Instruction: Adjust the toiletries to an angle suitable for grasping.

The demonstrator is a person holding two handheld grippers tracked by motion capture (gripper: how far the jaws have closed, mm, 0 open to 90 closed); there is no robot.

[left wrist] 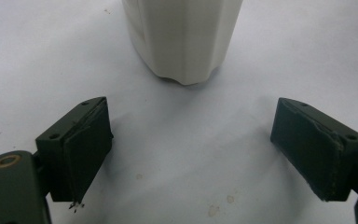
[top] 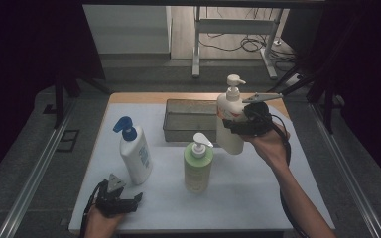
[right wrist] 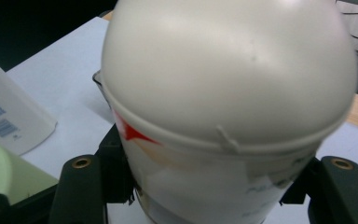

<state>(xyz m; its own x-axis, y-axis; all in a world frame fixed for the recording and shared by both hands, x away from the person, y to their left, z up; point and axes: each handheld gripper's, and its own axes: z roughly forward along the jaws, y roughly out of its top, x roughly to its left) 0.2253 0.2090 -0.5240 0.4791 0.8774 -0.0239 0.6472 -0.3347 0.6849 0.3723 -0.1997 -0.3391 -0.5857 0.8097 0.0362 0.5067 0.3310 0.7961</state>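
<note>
Above the desk point(top: 258, 198) the right tool point(top: 245, 121) is pinching a white pump bottle point(top: 229, 119), while the left gripper view shows the left tool point(left wrist: 191, 149) spread wide.

The upper part of the blue-capped bottle point(left wrist: 182, 39) is cut off by the top edge in the left gripper view. The pump head of the white pump bottle point(right wrist: 228, 93) is hidden in the right gripper view; its label text is blurred
</note>
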